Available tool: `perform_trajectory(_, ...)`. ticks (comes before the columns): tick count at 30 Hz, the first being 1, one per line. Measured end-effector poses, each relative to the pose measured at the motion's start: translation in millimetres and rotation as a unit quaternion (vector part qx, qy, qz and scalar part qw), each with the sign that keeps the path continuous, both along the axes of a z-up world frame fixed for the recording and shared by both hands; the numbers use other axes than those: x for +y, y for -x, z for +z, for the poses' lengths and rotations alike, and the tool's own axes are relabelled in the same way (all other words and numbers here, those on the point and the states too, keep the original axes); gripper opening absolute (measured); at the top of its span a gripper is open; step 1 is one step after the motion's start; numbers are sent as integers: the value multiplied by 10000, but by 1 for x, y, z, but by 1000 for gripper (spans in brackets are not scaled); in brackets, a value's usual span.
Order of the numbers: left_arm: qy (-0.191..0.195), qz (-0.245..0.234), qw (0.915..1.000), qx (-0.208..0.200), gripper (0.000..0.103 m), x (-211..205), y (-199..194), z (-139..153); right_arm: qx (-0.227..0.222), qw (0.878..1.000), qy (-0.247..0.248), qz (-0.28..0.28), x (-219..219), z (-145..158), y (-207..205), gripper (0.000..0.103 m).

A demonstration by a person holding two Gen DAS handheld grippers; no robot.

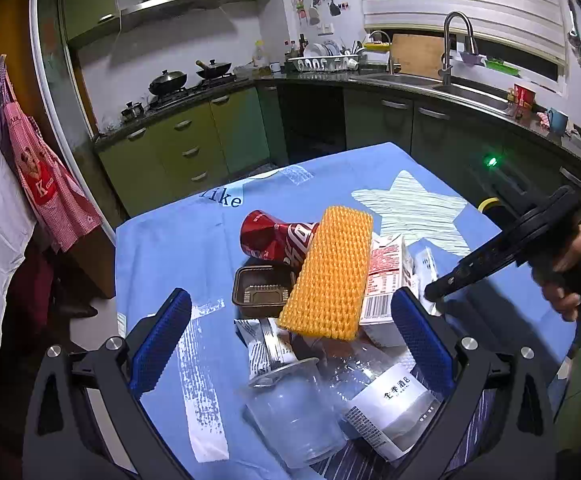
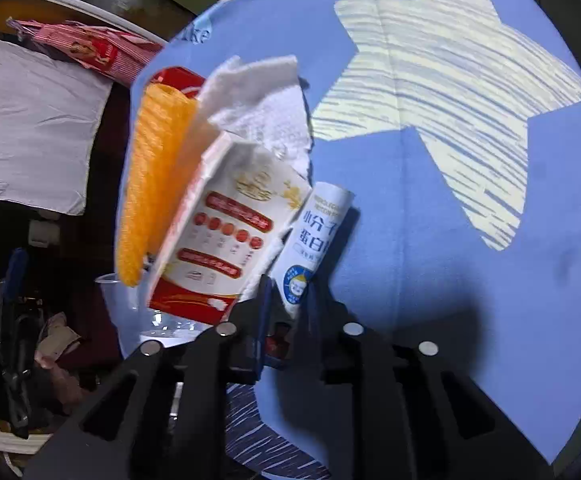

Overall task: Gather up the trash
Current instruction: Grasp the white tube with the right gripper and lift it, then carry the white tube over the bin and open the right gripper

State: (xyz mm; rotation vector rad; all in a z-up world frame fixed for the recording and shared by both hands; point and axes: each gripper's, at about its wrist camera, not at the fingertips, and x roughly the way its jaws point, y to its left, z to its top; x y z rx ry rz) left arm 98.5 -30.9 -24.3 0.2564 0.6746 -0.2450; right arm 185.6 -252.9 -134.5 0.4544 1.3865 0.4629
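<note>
So the trash is all heaped in the middle of the table (image 1: pixel 162 240) with the blue star-print cloth: a crushed red soda can (image 1: pixel 278 240) at the far side, an orange foam mesh sleeve (image 1: pixel 330 272) leaning over it, a small brown plastic tray (image 1: pixel 262 290) just left of the sleeve, a red-and-white carton (image 1: pixel 386 276) on the right, and a clear plastic cup (image 1: pixel 294 412) nearest. The left gripper (image 1: pixel 290 344) hovers over the near end, fingers spread wide, nothing in them. The right gripper (image 2: pixel 286 300) has its fingers pinched narrow on a white-and-blue paper sachet (image 2: pixel 316 236) lying just right of the carton.
</note>
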Motion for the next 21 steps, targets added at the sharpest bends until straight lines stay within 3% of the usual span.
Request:
perform_trajectory(11,-80,-35,10000,-5,98,-4,2,-3,-675,9972,-144,-304,-53,50,30,13)
perform_trajectory(17,-90,-76,9999,8,99,-11,4,-5,-1301,9790,666,-1424,-155,80,48,13)
perform_trajectory(21,-184,-146,9997,32,99,-19,5,-8,-1244,9630,1320,-1992,-210,61,52,13)
